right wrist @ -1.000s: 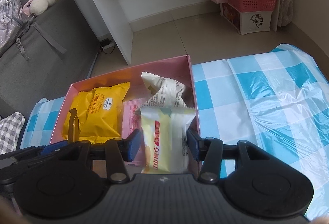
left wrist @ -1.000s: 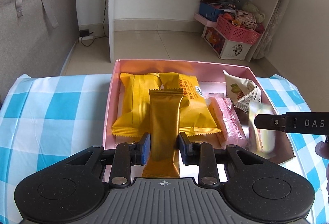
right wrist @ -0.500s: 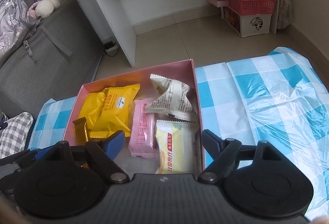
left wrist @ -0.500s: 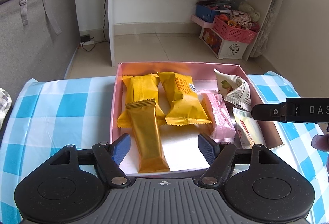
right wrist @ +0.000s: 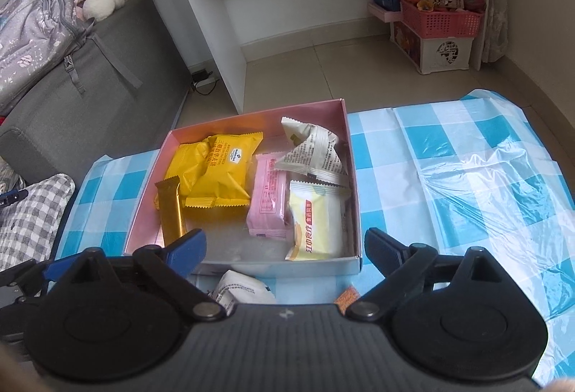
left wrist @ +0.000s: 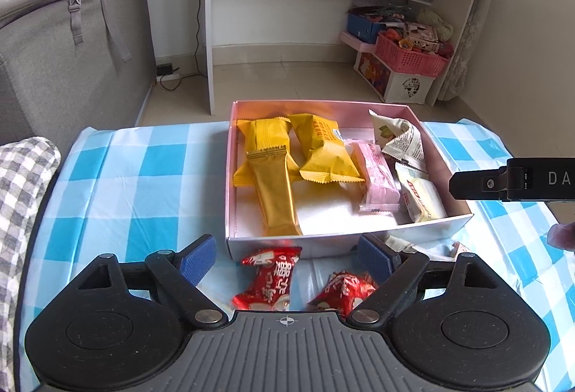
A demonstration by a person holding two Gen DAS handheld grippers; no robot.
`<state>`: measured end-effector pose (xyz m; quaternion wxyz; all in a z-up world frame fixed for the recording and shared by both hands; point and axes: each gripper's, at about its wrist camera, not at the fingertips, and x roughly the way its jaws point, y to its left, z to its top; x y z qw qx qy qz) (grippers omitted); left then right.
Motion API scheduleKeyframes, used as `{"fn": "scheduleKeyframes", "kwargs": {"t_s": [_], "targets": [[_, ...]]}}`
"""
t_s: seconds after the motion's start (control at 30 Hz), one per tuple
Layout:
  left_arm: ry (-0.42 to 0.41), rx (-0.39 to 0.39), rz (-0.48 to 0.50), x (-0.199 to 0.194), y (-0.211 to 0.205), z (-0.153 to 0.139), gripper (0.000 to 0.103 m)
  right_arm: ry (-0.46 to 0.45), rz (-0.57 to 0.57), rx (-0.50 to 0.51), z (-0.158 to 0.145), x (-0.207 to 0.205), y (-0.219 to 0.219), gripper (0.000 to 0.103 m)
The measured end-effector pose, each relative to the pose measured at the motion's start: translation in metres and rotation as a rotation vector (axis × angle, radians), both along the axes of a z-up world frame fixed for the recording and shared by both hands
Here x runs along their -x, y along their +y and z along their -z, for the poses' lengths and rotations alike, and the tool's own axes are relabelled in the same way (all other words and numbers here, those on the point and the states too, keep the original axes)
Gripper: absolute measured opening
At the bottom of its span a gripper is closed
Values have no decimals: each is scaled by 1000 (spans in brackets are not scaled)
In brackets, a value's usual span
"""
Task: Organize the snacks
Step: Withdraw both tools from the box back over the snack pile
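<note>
Inside the pink box (left wrist: 230, 176) on your checked tablecloth (left wrist: 143, 176) lie the gold bar (left wrist: 275, 190), yellow packets (left wrist: 323, 155) and pale packet (right wrist: 316, 219). Your left gripper (left wrist: 287, 257) and right gripper (right wrist: 285, 244) both hang spread wide, holding nothing, above red candies (left wrist: 269, 278).

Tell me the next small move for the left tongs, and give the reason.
Probably lower the left tongs onto the nearer red crinkly candy wrapper and close. The tongs are open and empty, that wrapper lies on the blue-and-white checked tablecloth right between the fingers, outside the pink cardboard box, where the other snacks already lie.
</note>
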<state>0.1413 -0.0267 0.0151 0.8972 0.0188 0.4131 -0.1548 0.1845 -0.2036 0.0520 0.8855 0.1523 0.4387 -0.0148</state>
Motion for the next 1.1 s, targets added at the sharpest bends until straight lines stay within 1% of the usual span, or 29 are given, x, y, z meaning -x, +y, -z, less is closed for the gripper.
{"fn": "scheduleKeyframes", "kwargs": {"t_s": [0.17,0.23,0.4,0.47,0.57,0.7,0.93,1.0,1.1], "targets": [[22,-8,-21,23,10,-2,91,8,-22,19,-5,17,6,97],[20,-11,-22,34,14,-4,95,7,-29,24,-6,24,9,98],[5,-5,-17,56,23,-2,97,12,-52,30,-7,43,15,99],[0,-13,-8,61,25,-1,97,15,-56,45,-7,50,16,100],[-30,-37,2,71,26,0,97,13,-74,61,-6,62,17,101],[-36,-43,9,79,32,1,98,19,-73,87,-3,74,17,102],[-32,-7,18,91,46,6,100,-2,-51,106,5,96,8,103],[-32,-3,16,94,50,10,101,1,-70,134,9,101,8,103],[-29,-9,18,97,51,17,101,-20,-109,185,15,111,8,103]]}}
